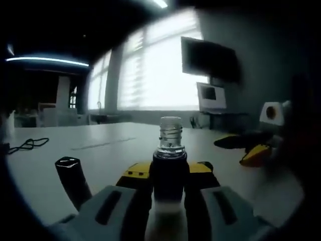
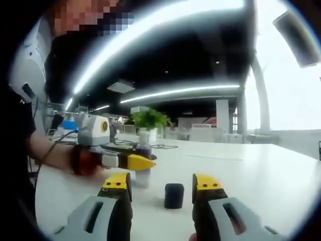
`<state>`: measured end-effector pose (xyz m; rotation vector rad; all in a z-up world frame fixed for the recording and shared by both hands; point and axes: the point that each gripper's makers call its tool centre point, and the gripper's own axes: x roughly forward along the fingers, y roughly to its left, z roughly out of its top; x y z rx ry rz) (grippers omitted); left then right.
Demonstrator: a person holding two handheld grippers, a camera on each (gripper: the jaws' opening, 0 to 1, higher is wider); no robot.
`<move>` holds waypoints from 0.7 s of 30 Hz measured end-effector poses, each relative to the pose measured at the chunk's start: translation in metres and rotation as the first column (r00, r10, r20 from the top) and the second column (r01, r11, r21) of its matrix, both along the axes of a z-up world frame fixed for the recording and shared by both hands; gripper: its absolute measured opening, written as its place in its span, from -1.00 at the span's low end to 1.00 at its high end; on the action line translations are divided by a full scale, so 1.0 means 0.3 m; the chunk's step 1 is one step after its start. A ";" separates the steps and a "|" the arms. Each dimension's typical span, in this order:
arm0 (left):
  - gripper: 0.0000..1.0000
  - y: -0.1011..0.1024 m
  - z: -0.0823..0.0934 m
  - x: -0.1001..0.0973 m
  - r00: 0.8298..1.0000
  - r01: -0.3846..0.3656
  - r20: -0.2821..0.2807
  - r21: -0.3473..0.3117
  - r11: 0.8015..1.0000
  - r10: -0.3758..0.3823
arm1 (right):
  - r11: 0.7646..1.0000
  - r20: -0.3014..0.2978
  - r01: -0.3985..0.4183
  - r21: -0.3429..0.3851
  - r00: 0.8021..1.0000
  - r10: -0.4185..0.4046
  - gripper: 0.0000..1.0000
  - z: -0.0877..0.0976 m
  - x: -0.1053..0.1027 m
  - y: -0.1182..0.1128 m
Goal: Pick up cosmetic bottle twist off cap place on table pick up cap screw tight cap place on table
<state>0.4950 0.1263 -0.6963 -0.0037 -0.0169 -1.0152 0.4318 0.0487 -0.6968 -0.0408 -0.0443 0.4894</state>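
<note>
My left tool (image 1: 169,193) is clamped on the dark-bodied cosmetic bottle with the clear threaded neck (image 1: 170,150), its yellow-tipped jaws pressed against both sides of the body, and the neck stands bare with no cap on it. In the right gripper view I see that same bottle (image 2: 144,165) held upright just above or on the white tabletop (image 2: 261,175); I cannot tell whether its base touches. The small black cylindrical cap (image 2: 174,195) stands on the tabletop between the jaws of my right tool (image 2: 164,193), which are spread apart with a clear gap on either side of it, so nothing is gripped yet there. In the left gripper view the cap (image 1: 71,178) sits off to the left of the bottle. I judge the cap is off and the next step is to close on it and carry it back to the neck. The risks lie in that pickup: the cap is short and smooth, so if I close unevenly one jaw could nudge it first and tip or skate it across the slick surface. Gripping it tilted would then bring it to the threads crooked, and it could cross-thread or jam. If my left hold slackens while twisting, the bottle may spin instead.
</note>
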 end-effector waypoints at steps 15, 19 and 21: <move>-0.72 -0.004 0.002 0.001 0.999 0.015 0.034 0.005 1.000 -0.015 | 1.000 -0.007 0.006 -0.003 1.000 -0.006 -0.21 -0.004 0.002 -0.001; -0.72 -0.006 0.006 0.003 0.997 0.021 0.075 0.034 0.999 -0.024 | 1.000 -0.008 0.009 -0.004 1.000 -0.009 -0.23 -0.005 0.003 -0.003; -0.72 -0.008 0.007 0.002 0.996 0.022 0.082 0.043 0.999 -0.026 | 1.000 -0.008 0.010 -0.002 1.000 -0.010 -0.24 -0.005 0.004 -0.004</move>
